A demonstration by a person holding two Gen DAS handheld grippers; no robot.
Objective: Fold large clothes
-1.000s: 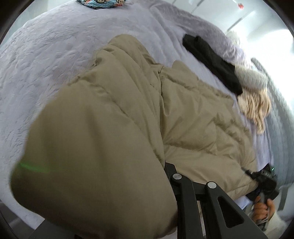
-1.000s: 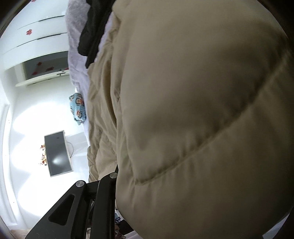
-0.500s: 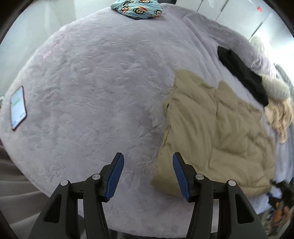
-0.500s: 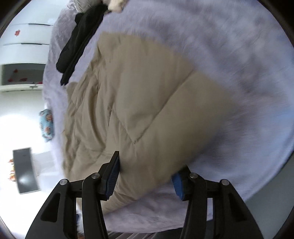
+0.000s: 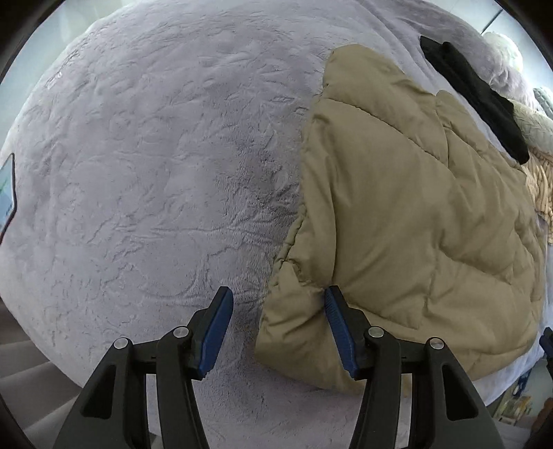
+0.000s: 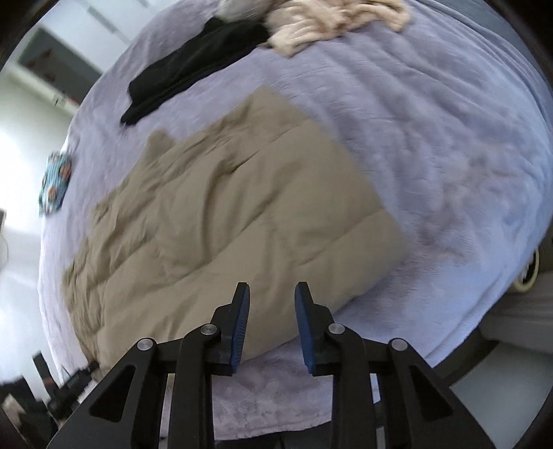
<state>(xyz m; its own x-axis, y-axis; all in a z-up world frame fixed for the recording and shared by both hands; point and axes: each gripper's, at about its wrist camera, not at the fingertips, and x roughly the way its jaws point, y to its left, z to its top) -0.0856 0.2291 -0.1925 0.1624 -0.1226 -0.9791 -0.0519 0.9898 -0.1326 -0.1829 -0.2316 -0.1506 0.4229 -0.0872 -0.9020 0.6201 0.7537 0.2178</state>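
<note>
A tan quilted puffer jacket (image 5: 414,214) lies folded on the lilac plush bed cover (image 5: 138,172). My left gripper (image 5: 276,328) is open and empty, hovering at the jacket's near left corner, with its right pad close to the fabric edge. In the right wrist view the jacket (image 6: 224,221) lies flat on the cover (image 6: 432,138). My right gripper (image 6: 271,328) is open and empty just over the jacket's near edge.
A black garment (image 5: 480,100) (image 6: 193,65) and a cream knit (image 6: 331,20) lie at the far side of the bed. A patterned blue item (image 6: 55,183) lies at the far left. A phone (image 5: 7,193) rests at the bed's left edge.
One second ago both grippers were shut on the raised jacket. They let go; the jacket now lies flat, and both grippers are open and pulled back to its near edge.
</note>
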